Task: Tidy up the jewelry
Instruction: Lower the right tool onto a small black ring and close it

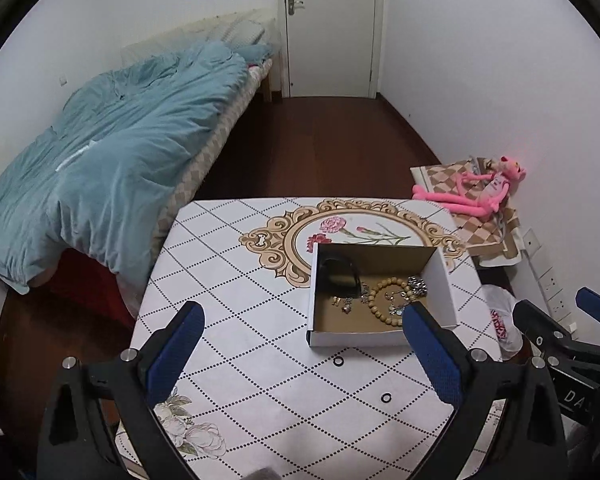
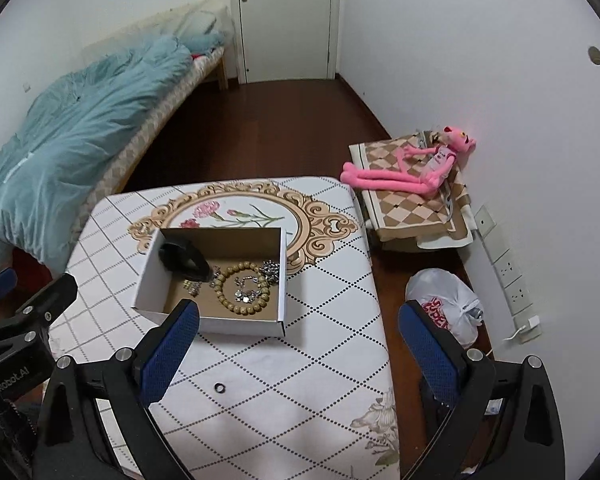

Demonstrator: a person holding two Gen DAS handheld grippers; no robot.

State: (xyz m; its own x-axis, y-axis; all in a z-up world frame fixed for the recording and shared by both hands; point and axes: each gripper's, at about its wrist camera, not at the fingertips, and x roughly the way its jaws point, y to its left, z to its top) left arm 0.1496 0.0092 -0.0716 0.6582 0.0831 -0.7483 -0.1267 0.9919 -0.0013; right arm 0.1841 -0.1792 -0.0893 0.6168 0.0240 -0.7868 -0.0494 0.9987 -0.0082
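A shallow cardboard box (image 1: 444, 284) (image 2: 148, 276) stands on the patterned table (image 1: 236, 288) (image 2: 300, 360). It holds a wooden bead bracelet (image 1: 380, 304) (image 2: 240, 304), silver jewelry (image 1: 416, 284) (image 2: 270, 269) and a black bangle (image 1: 340, 276) (image 2: 184, 260). Two small black rings (image 1: 338, 361) (image 1: 386, 397) lie on the table in front of the box; one ring (image 2: 219, 388) shows in the right wrist view. My left gripper (image 1: 300, 356) is open and empty above the table, near the rings. My right gripper (image 2: 296, 344) is open and empty over the table's right part.
A bed with a blue duvet (image 1: 112, 152) (image 2: 68, 128) lies to the left. A pink plush toy (image 1: 480, 192) (image 2: 412, 168) rests on a checkered stool by the right wall. A white plastic bag (image 2: 448, 304) sits on the floor. Wall sockets (image 2: 512, 276) are at right.
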